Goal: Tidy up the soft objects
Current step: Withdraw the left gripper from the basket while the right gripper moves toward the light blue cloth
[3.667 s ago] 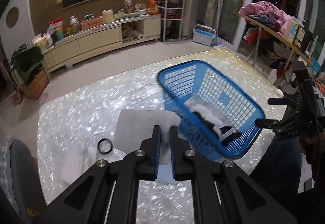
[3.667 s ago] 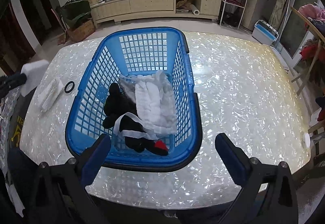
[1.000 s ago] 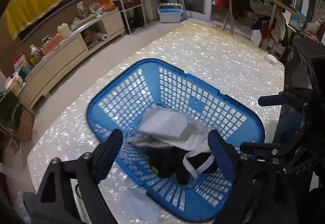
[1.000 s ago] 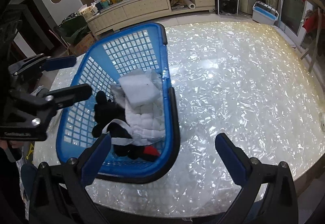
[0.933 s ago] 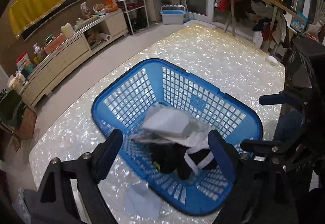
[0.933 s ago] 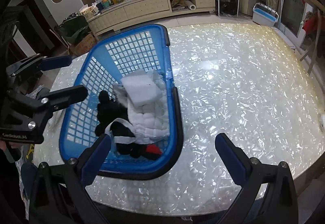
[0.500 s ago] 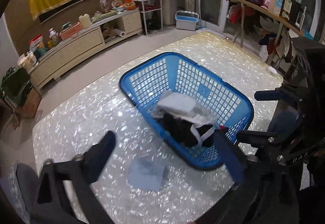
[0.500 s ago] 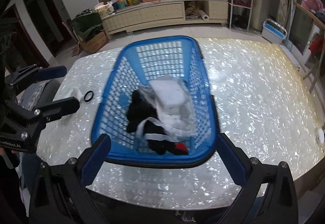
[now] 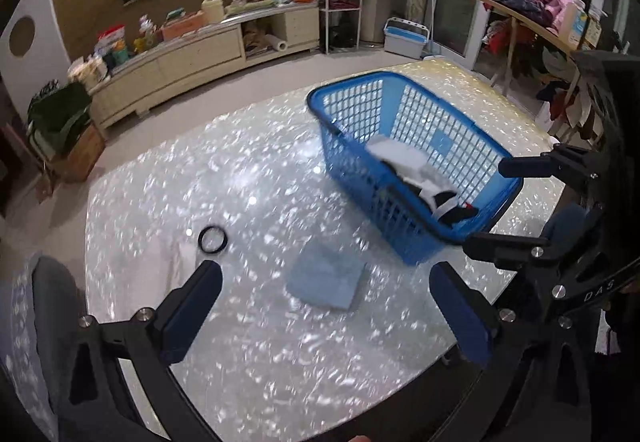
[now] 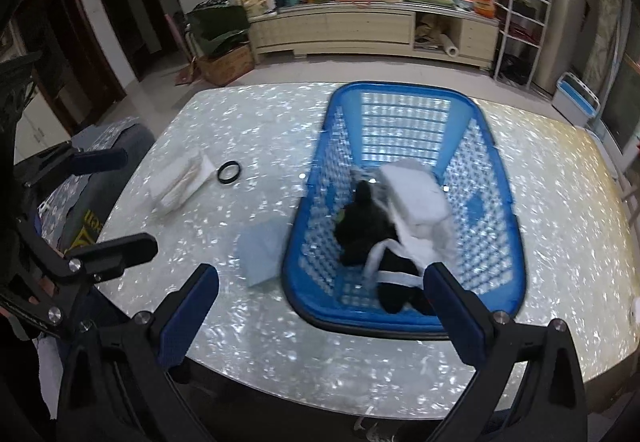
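Tabletop (image 9: 256, 362) of glittering pearl-white finish, seen from two hand-held claws. Going left to right: a folded white cloth (image 10: 180, 181) lies near the left edge, with a black ring (image 10: 229, 172) just beside it. Next, a pale blue folded cloth (image 9: 325, 282) sits flat on the table, just beside the basket, likely awaiting collection. The left gripper (image 9: 328, 318) hovers above it, jaws spread wide and holding nothing, probably lined up to pick it. Right of that stands a blue plastic laundry basket (image 10: 504, 201), already holding a white folded pad (image 10: 414, 197) on top of black and white garments (image 10: 368, 230). The right gripper (image 10: 320, 318) hangs over the basket's near rim, also fully open and empty. Letters "DAS" show on the right gripper's frame; other writing is too blurred to read.
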The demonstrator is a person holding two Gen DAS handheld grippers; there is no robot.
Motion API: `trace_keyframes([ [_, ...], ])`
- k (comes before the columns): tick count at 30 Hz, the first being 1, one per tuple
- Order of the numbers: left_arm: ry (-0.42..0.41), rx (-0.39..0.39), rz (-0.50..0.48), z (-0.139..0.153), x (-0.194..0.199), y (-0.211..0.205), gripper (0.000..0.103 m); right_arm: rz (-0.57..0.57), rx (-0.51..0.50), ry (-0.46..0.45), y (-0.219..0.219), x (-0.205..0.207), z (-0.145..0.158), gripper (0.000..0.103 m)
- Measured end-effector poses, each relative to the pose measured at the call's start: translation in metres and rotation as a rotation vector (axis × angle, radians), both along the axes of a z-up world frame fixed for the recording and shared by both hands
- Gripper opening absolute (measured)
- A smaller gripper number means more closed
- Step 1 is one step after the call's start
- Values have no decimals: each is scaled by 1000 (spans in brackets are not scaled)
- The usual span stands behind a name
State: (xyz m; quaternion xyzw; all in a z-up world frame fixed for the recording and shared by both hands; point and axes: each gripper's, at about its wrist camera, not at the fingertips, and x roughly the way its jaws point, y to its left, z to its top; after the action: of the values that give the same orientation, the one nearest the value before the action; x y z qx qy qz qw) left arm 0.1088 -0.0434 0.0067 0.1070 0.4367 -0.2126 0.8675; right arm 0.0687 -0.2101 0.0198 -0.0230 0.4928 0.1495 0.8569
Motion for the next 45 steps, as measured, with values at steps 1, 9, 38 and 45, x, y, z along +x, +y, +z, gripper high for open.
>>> trace_keyframes([
  [1, 8, -5, 7, -2, -2, 6, 103, 14, -2, 3, 6, 1, -2, 103],
  [9, 57, -42, 79, -15, -13, 49, 103, 105, -28, 21, 50, 4, -14, 103],
  [38, 153, -82, 230, -93, 24, 127, 103, 289, -73, 126, 148, 61, -96, 93],
  [45, 146, -52, 230, -110, 44, 130, 103, 244, -113, 174, 151, 82, -124, 92],
])
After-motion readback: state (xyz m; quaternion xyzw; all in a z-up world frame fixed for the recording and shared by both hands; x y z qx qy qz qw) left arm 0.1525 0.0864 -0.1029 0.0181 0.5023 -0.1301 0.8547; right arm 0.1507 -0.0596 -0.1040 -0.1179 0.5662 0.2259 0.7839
